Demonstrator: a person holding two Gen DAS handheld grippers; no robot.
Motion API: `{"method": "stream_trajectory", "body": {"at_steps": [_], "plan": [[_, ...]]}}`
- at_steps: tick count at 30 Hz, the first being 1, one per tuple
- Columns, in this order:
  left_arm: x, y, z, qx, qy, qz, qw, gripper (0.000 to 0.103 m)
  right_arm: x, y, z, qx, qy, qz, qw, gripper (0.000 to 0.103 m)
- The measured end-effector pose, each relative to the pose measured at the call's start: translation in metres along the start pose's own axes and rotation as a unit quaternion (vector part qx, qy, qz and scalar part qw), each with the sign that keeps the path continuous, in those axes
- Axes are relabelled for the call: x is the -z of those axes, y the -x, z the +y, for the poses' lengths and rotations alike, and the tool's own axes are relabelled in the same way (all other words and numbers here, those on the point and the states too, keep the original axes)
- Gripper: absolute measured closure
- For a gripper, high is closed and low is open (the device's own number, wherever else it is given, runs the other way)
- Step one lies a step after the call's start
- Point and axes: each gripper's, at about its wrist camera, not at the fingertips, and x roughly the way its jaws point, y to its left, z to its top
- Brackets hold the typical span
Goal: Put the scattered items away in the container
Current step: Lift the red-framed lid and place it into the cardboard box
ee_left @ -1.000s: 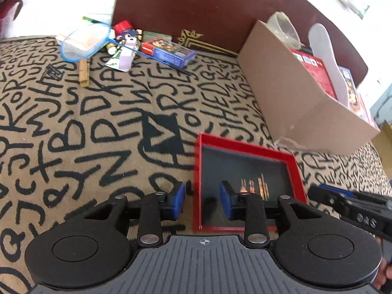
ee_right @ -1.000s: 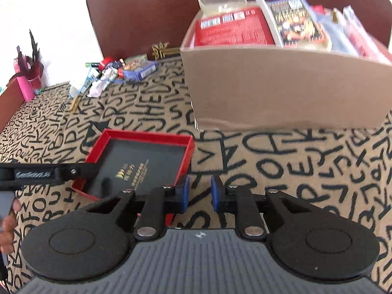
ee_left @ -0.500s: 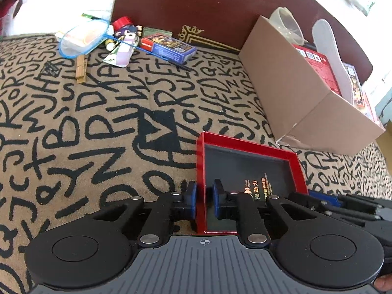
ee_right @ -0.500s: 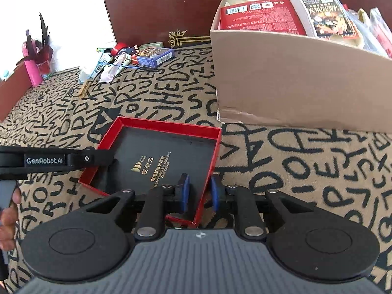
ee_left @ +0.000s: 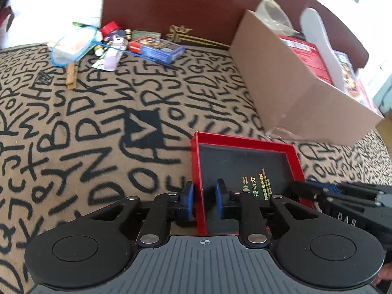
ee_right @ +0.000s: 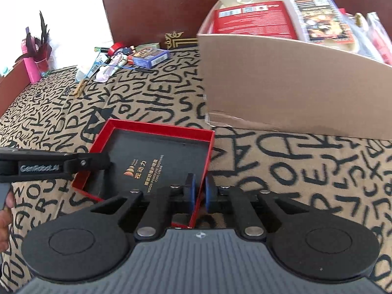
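Note:
A shallow red box lid with a black inside [ee_left: 245, 161] lies on the letter-patterned cloth in front of the cardboard box [ee_left: 294, 93]. My left gripper [ee_left: 204, 202] is shut on the lid's left wall, one pad on each side. My right gripper [ee_right: 199, 194] is shut on the lid's [ee_right: 156, 156] right wall. The cardboard box [ee_right: 281, 80] holds red and blue packages, a clear tub and a white flat piece. Each gripper shows in the other's view, at the lid's opposite edge.
Scattered items lie at the far end of the cloth: a blue card box [ee_left: 156, 46], a small blue net [ee_left: 73, 41], a wooden clothespin [ee_left: 71, 76], a toy figure [ee_left: 117, 36]. A dark red headboard [ee_left: 196, 5] stands behind. A pink vase [ee_right: 36, 56] stands far left.
Both grippers have closed on the lid's side walls, the left from wide open, the right after moving left to the lid. The lid now sits a little higher in both views.

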Motion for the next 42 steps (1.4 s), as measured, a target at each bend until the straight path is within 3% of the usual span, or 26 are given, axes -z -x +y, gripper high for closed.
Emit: {"method": "stream_trajectory", "body": {"at_steps": [5,11,18,23,31,40,41,42], "plan": [[0.003,0.018,-0.026,0.022,-0.004,-0.022,0.9995,0.095,0.005,0.031,-0.02,0.01,-0.008,-0.024,1.0,0.098],[-0.012,0.052,-0.071,0.051,-0.032,-0.066,0.996,0.096,-0.003,0.087,-0.044,0.024,-0.01,-0.083,0.996,0.098],[-0.065,0.066,-0.131,0.079,-0.058,-0.108,0.9893,0.096,-0.044,0.132,-0.077,0.062,0.01,-0.147,0.987,0.099],[-0.11,0.054,-0.169,0.106,-0.068,-0.112,0.9856,0.095,-0.08,0.148,-0.117,0.089,-0.007,-0.182,0.979,0.099],[-0.189,-0.003,-0.209,0.132,-0.049,-0.095,0.9855,0.095,-0.152,0.131,-0.177,0.13,-0.012,-0.187,0.974,0.098],[-0.248,-0.074,-0.209,0.111,-0.039,-0.083,0.9896,0.094,-0.21,0.069,-0.232,0.124,-0.033,-0.153,0.98,0.098],[-0.254,-0.08,-0.206,0.107,-0.038,-0.084,0.99,0.093,-0.215,0.063,-0.234,0.122,-0.035,-0.15,0.98,0.098],[-0.26,-0.085,-0.204,0.103,-0.037,-0.086,0.9902,0.081,-0.221,0.056,-0.236,0.118,-0.038,-0.147,0.981,0.098]]}}
